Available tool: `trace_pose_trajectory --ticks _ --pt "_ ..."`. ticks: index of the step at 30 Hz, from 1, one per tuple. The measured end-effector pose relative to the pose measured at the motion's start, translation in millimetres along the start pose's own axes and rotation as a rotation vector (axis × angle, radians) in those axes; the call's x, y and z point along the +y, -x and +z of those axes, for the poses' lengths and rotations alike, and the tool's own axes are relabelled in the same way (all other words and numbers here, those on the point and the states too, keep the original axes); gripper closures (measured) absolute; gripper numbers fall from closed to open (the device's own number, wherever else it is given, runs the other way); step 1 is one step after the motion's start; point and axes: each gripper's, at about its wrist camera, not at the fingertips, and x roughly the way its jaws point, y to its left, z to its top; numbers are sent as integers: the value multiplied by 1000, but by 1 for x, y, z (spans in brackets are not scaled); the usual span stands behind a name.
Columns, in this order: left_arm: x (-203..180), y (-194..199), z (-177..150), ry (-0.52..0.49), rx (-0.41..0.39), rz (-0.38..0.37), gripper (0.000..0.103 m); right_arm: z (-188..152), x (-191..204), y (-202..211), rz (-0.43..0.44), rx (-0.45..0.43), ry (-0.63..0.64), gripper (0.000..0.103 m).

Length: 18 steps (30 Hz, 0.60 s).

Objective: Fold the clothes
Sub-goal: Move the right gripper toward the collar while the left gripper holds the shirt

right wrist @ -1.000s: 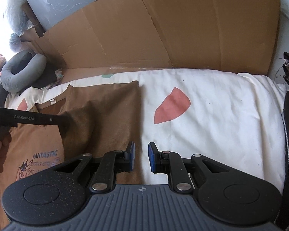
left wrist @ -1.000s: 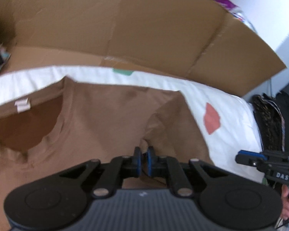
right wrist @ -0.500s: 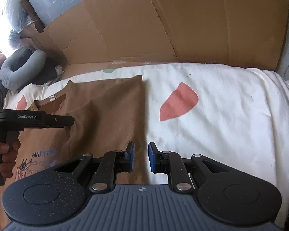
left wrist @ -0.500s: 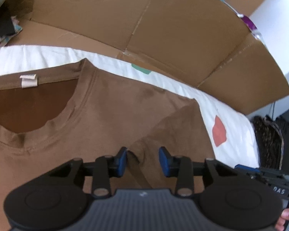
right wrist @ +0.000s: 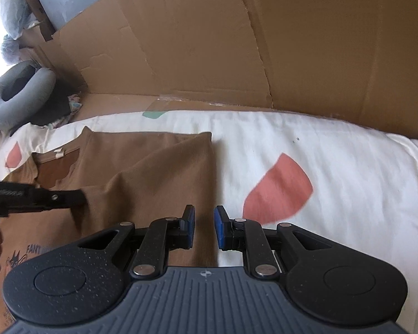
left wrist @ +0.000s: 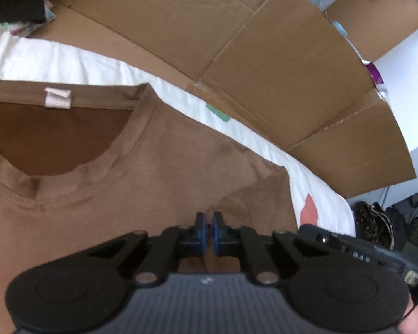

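Looking like a home bedroom, white patterned bedsheet covering a mattress, flattened cardboard leaning behind, grey cushion lying nearby, bags piling alongside

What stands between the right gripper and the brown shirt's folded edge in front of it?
Nothing visible. The right gripper has its jaws open just above the side edge of the brown shirt, with only shirt fabric and white sheet under it. The left gripper works farther left.

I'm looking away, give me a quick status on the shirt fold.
Left claw shut on the sleeve. Right claw open over brown shirt edge. Nothing in the way.
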Motion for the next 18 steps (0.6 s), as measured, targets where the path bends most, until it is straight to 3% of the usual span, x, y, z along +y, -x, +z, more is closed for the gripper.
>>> trace_pose_trajectory --ticks 11,18 --pt "8 6 1 19 14 -14 98 34 -2 -29 -14 -22 -24 84" --pt "1 13 -2 -28 33 -22 99 48 5 -47 -27 -15 16 84"
